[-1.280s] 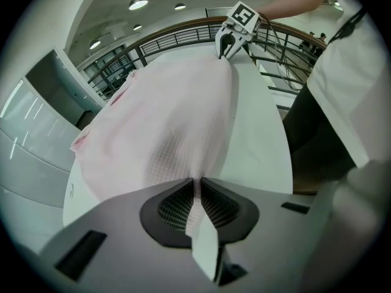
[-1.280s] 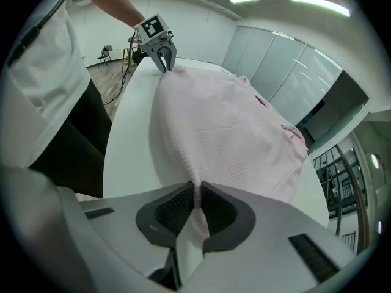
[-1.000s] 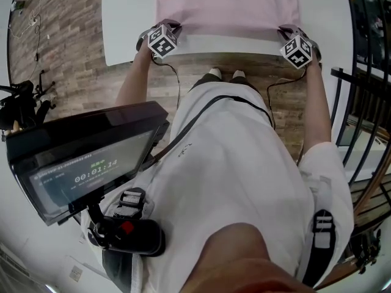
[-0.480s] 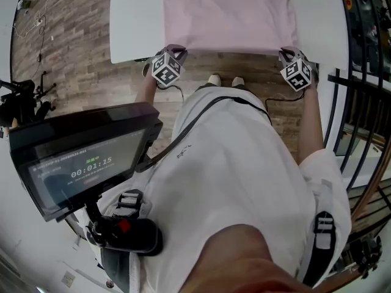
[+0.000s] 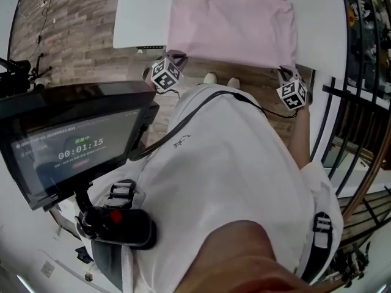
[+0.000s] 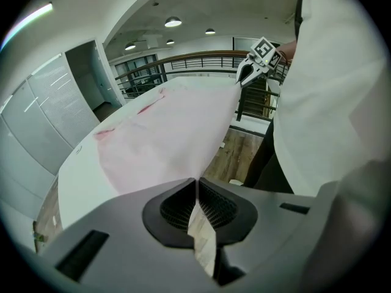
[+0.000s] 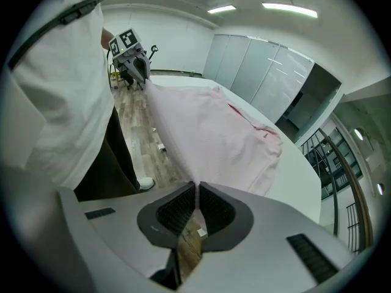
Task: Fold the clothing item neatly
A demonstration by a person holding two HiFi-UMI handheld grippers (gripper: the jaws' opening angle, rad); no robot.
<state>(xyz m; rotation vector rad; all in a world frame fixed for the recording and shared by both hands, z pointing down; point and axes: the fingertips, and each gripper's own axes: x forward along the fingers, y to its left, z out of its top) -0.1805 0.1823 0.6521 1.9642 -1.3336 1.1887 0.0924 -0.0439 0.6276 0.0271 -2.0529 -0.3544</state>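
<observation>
A pale pink garment [image 5: 235, 23] lies across the white table [image 5: 140, 17], its near hem pulled off the table's front edge and stretched taut between both grippers. My left gripper [image 5: 175, 58] is shut on the hem's left corner; in the left gripper view the cloth [image 6: 165, 133] runs straight into the closed jaws [image 6: 197, 185]. My right gripper [image 5: 286, 72] is shut on the right corner; in the right gripper view the pink cloth [image 7: 211, 136] enters its closed jaws [image 7: 197, 188]. Each gripper shows in the other's view, left [image 7: 135, 71] and right [image 6: 247, 72].
A dark screen on a stand [image 5: 67, 145] sits at my left, below the table edge. A black railing [image 5: 342, 115] runs along the right. Wooden floor [image 5: 67, 47] lies under the lifted hem. The person's white shirt [image 5: 232, 182] fills the lower middle.
Both grippers have drawn the hem back off the table's front edge toward the person's body; the hem now hangs over the floor, and the far end of the garment has come into view.
</observation>
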